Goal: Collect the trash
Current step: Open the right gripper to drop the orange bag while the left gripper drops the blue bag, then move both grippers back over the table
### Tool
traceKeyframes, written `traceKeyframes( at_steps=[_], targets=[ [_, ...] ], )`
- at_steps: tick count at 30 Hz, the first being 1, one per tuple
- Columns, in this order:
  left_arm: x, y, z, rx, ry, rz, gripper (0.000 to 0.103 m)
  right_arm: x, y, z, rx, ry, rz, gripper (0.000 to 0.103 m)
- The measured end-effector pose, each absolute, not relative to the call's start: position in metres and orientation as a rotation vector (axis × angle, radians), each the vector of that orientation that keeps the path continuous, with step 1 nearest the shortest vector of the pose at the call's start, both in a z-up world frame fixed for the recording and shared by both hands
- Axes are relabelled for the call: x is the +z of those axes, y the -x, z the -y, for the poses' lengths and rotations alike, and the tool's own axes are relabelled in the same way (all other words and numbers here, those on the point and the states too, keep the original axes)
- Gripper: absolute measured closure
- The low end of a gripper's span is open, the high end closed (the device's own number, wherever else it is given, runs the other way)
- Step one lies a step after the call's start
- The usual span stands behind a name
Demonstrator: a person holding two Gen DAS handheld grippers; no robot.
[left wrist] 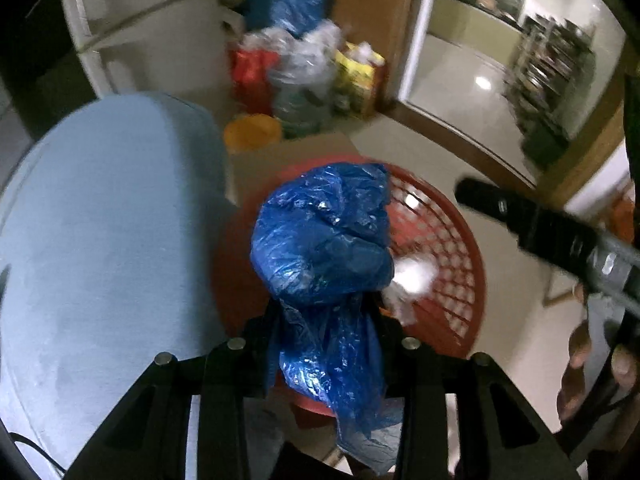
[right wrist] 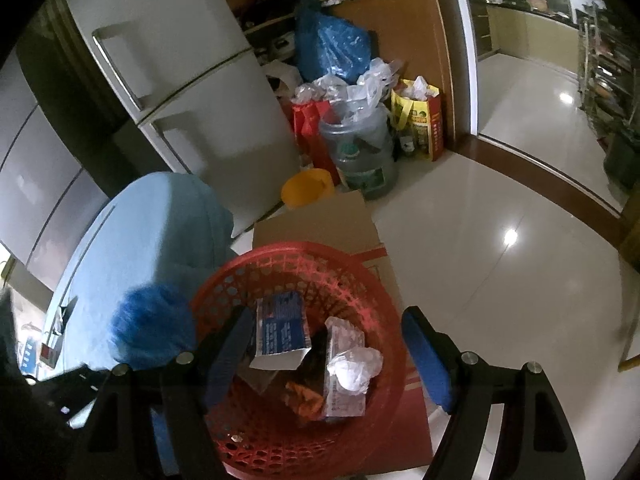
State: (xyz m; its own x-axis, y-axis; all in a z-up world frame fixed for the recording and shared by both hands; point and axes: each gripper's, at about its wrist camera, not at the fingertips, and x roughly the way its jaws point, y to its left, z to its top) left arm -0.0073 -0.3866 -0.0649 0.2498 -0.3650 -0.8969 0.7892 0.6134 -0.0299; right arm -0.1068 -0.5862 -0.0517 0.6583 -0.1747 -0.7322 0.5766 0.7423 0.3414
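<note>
Blue plastic bag [left wrist: 324,240] pinched between the closed jaws of the left gripper [left wrist: 326,320], hanging above the red basket [right wrist: 280,264]. Right gripper [right wrist: 328,344], jaws wide and empty, over the basket's trash.

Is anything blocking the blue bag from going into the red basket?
Nothing visible. The left gripper holds the blue bag over the red basket, whose top is open. Only trash lies inside it.

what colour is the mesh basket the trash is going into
Red; the basket has a lattice wall, clearest in the right wrist view.
</note>
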Motion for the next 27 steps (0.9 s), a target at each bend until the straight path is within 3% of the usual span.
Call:
traceKeyframes(
  at_steps=[2, 5, 16, 27],
  targets=[
    [-0.070, 0.011, 0.389, -0.826, -0.501, -1.062, 0.050, -0.050, 0.110, 0.588, -0.463, -0.601, -0.731, 0.023],
    [-0.067, 0.016, 0.386, -0.830, -0.507, -1.039, 0.040, -0.047, 0.114, 0.590, -0.473, -0.605, -0.719, 0.023],
    [-0.040, -0.009, 0.336, -0.721, -0.375, -1.003, 0.040, -0.032, 0.104, 0.569, -0.428, -0.577, -0.695, 0.023],
    [-0.014, -0.039, 0.229, -0.501, -0.192, -0.968, 0.039, -0.024, 0.059, 0.498, -0.262, -0.479, -0.729, 0.023]
  ],
)
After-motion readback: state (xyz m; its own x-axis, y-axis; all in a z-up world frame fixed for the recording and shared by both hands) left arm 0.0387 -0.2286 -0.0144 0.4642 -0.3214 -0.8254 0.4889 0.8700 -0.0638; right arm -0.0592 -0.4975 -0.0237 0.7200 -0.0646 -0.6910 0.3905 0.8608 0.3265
